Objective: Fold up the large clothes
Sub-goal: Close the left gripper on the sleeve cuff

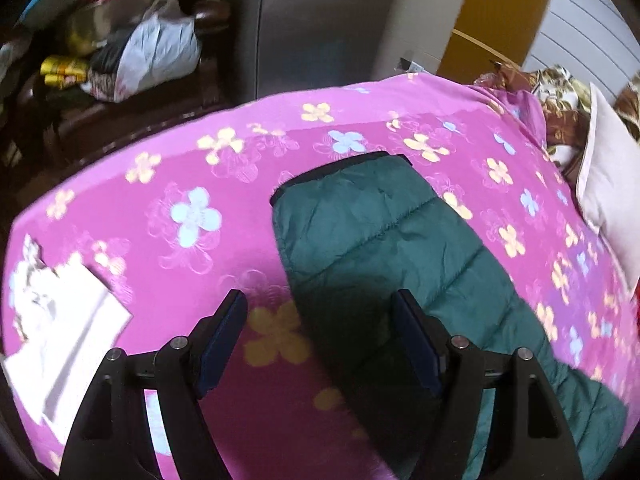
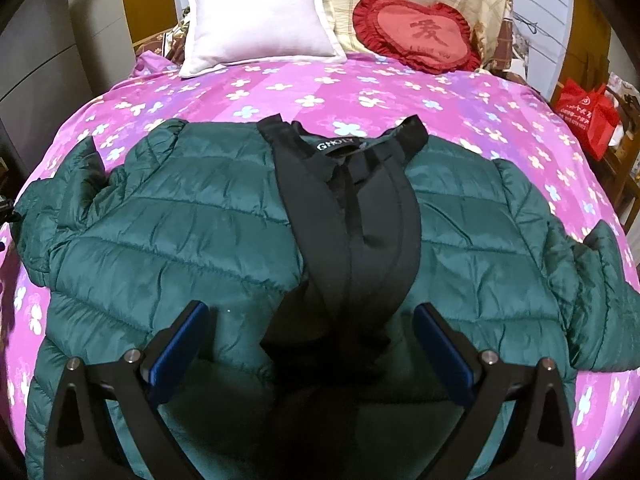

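A dark green puffer jacket (image 2: 168, 232) lies spread flat, front up, on the pink flowered bedspread (image 2: 400, 88). Its black lining and collar (image 2: 352, 208) show down the open middle, and both sleeves reach out sideways. My right gripper (image 2: 312, 320) is open and empty, hovering above the jacket's lower middle. In the left wrist view one green sleeve (image 1: 380, 232) with a black cuff stretches across the bedspread (image 1: 160, 184). My left gripper (image 1: 320, 312) is open and empty above the sleeve's left edge.
A white pillow (image 2: 260, 20) and a red heart cushion (image 2: 420, 32) lie at the head of the bed. White folded cloth (image 1: 64, 320) lies near the bed's left edge. A cluttered dark chair with bags (image 1: 140, 52) stands beyond. A red bag (image 2: 588, 116) sits at the right.
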`<state>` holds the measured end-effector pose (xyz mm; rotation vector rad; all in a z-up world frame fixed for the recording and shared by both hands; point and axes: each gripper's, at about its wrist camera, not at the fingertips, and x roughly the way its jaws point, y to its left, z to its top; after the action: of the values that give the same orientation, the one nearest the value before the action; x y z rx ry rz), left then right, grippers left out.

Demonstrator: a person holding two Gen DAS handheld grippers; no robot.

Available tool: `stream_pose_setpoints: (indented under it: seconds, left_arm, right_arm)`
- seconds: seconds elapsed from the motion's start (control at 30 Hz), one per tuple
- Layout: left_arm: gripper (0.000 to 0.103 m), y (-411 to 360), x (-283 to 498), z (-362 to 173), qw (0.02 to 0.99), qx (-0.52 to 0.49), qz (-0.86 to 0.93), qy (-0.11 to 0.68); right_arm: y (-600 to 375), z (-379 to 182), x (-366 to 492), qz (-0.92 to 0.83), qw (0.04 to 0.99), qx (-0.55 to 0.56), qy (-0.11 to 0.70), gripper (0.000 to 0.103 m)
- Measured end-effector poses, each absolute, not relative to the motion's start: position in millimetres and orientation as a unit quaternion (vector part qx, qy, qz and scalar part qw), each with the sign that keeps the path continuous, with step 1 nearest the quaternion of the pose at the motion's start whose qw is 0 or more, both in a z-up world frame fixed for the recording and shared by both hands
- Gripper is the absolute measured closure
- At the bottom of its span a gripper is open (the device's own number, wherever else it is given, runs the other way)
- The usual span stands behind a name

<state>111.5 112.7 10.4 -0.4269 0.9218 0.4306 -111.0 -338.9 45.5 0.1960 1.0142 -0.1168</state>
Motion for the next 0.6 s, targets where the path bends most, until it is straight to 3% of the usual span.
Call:
stream_pose_setpoints:
  seconds: [0.53,0.57,0.6]
  left_arm:
    - [0.044,98,121,8,0.855,-0.175,0.197,0.447]
    - [0.050,97,122,8,0.857,-0.173,0.193,0.446]
    - [0.069,95,122,10,0.863,-0.171,0.180,0.441]
  right_arm:
    - [-342,41,-109,-0.054,0.865,0.105,0.488,0.000]
    - [-342,41,-110,-0.053,0.865,0.103,0.488,0.000]
    - [-342,41,-110,-0.053,0.865,0.103,0.488,0.000]
